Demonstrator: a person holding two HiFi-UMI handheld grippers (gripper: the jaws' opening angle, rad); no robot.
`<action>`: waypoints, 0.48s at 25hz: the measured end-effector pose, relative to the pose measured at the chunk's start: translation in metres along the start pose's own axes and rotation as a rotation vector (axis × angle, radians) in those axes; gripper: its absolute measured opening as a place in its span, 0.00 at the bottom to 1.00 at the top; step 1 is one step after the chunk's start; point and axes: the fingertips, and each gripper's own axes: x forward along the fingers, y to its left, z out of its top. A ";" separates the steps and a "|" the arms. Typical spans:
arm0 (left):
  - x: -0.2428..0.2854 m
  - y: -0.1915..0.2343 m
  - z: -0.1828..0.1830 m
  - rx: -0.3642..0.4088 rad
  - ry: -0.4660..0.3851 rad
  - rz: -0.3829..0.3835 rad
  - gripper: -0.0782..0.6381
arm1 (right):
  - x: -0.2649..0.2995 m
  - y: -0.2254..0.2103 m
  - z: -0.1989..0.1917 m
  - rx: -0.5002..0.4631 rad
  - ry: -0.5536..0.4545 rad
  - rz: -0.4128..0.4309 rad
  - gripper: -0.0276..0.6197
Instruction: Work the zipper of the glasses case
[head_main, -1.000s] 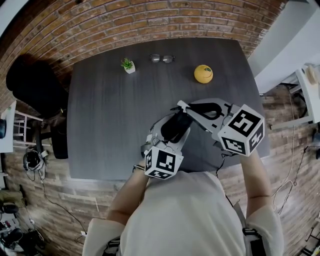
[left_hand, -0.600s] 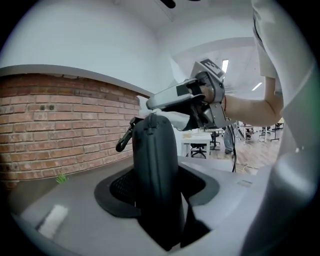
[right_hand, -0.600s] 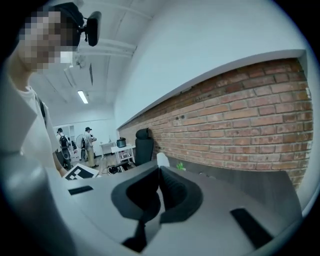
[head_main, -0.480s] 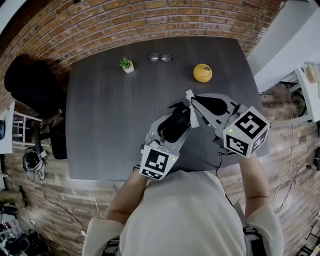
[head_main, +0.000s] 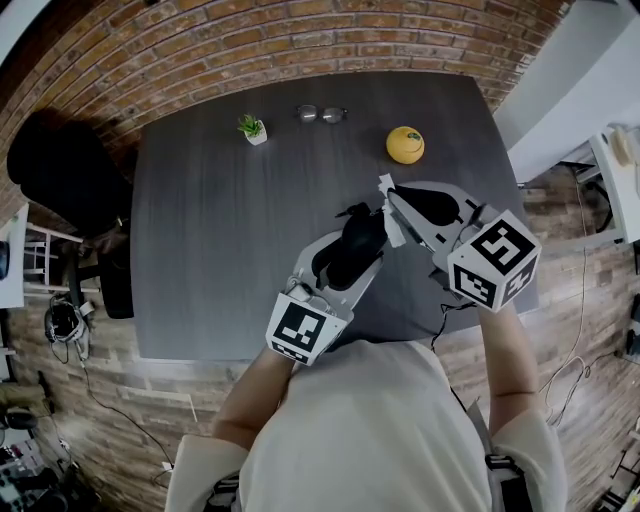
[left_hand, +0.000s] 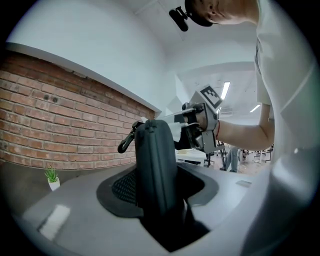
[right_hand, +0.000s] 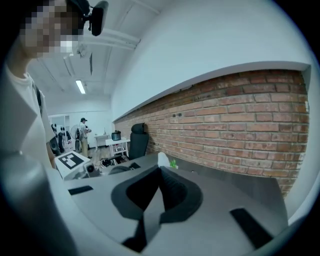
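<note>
My left tool (head_main: 342, 262) pinches the glasses case (left_hand: 155, 160) edge-up over the tabletop (head_main: 220, 230); a light hold could let it twist loose. Just beyond, my right tool (right_hand: 160, 172) is pressed together (on the zipper pull? can't tell) and may slip off.

Black glasses case (head_main: 352, 248) over dark table (head_main: 220, 220); beyond, small plant (head_main: 254, 128), glasses (head_main: 322, 114), orange fruit (head_main: 405, 146)
</note>
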 end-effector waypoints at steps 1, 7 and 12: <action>0.000 0.000 0.003 -0.004 -0.012 -0.004 0.41 | -0.001 -0.003 -0.002 -0.001 0.007 -0.009 0.05; -0.003 -0.001 0.011 -0.042 -0.039 -0.024 0.41 | -0.003 -0.004 -0.008 0.046 0.009 0.010 0.05; -0.008 0.002 0.021 -0.081 -0.083 -0.033 0.42 | -0.003 -0.003 -0.012 0.093 -0.003 0.033 0.05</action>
